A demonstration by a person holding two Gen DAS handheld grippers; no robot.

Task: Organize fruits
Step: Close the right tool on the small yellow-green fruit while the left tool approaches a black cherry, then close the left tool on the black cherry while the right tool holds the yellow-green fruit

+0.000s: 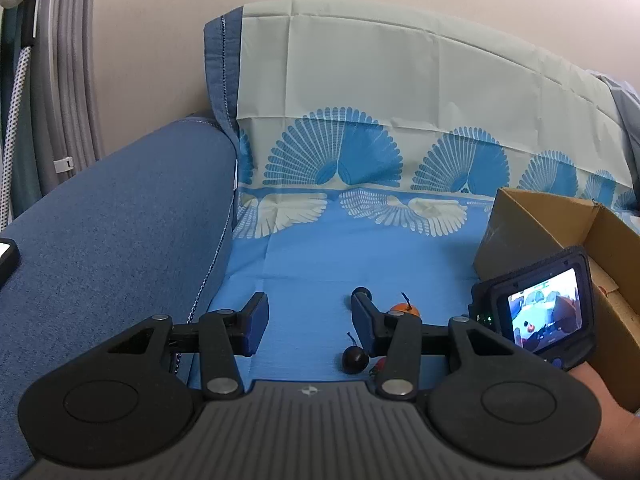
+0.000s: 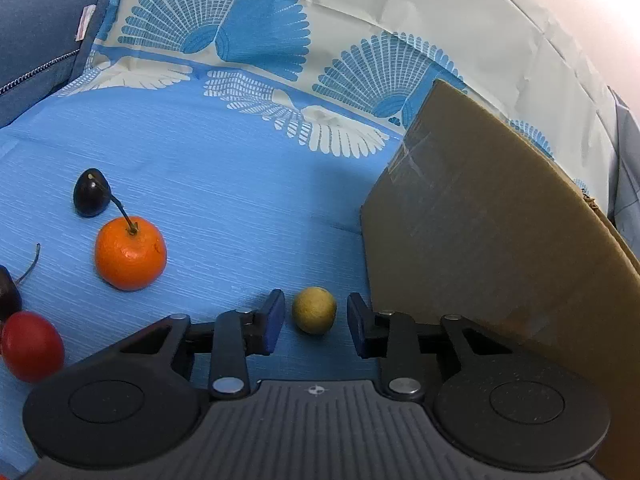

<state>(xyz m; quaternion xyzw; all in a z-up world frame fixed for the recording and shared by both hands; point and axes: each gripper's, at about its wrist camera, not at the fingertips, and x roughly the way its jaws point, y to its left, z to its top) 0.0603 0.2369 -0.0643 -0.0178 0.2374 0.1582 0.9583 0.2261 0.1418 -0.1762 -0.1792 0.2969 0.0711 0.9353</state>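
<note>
1. Down at the bottom center of the right wrist view, the right gripper [image 2: 315,326] has its jaws spread wide with a small yellow-green fruit [image 2: 314,310] sitting between them. Neither pad touches it, so it's gripping nothing.
2. Just right of that fruit is the cardboard box [image 2: 480,232], filling the right side of the frame.
3. Left-middle of the same view there's an orange [image 2: 130,254] with a stem, and a dark plum [image 2: 91,193] just above it, close by.
4. Lower left edge has a red fruit [image 2: 32,346] with a dark cherry [image 2: 8,296] touching its top.
5. Everything sits on a blue patterned cloth [image 2: 224,184] over the sofa.
6. Over in the left wrist view, the left gripper [image 1: 310,320] is also wide open and empty, hovering over the cloth at lower center.
7. A dark stemmed fruit [image 1: 355,359] lies by its right finger, and the orange peeks out behind that finger.
8. The sofa's blue armrest [image 1: 120,216] fills the left.
</note>
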